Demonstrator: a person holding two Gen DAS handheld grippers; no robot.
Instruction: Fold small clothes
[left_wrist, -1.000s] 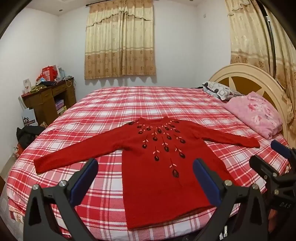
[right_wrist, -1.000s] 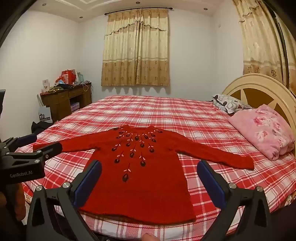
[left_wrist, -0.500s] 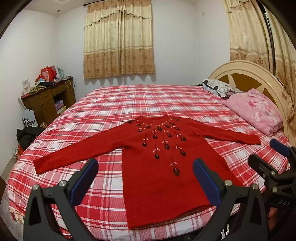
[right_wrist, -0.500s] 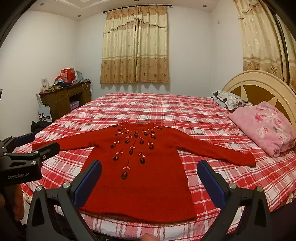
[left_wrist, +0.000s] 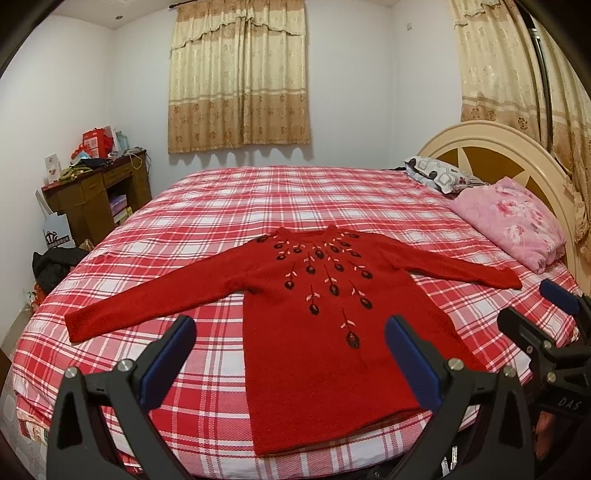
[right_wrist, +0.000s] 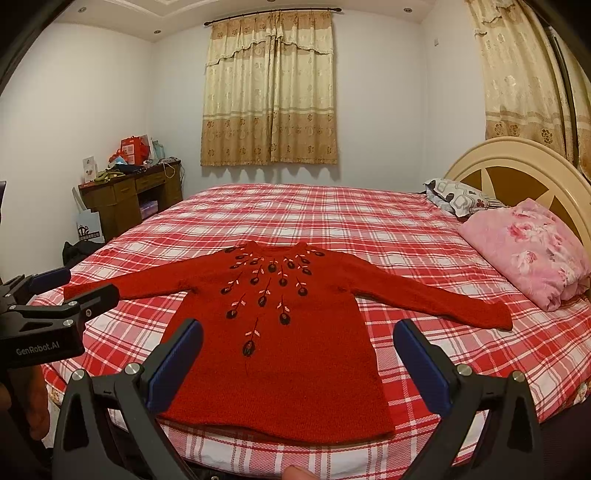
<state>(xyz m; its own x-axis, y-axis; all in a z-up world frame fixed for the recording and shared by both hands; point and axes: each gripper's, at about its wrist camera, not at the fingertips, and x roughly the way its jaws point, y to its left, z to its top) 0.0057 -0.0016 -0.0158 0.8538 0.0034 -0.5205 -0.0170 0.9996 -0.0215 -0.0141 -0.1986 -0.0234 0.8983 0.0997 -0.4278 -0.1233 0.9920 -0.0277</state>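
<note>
A small red knit sweater (left_wrist: 325, 325) with dark embroidered flowers lies flat, front up, on the near part of the bed, both sleeves spread out; it also shows in the right wrist view (right_wrist: 291, 332). My left gripper (left_wrist: 291, 350) is open and empty, held above the hem. My right gripper (right_wrist: 295, 354) is open and empty, above the hem too. The right gripper also shows at the right edge of the left wrist view (left_wrist: 546, 325), and the left gripper shows at the left edge of the right wrist view (right_wrist: 59, 291).
The bed (left_wrist: 295, 199) has a red plaid cover. A pink folded quilt (left_wrist: 513, 221) and a patterned pillow (left_wrist: 436, 175) lie by the headboard (left_wrist: 491, 147). A wooden desk (left_wrist: 96, 192) with clutter stands at the left wall.
Both grippers have drifted slightly; the view of the sweater has shifted a little. The sweater has not moved and both grippers stay open.
</note>
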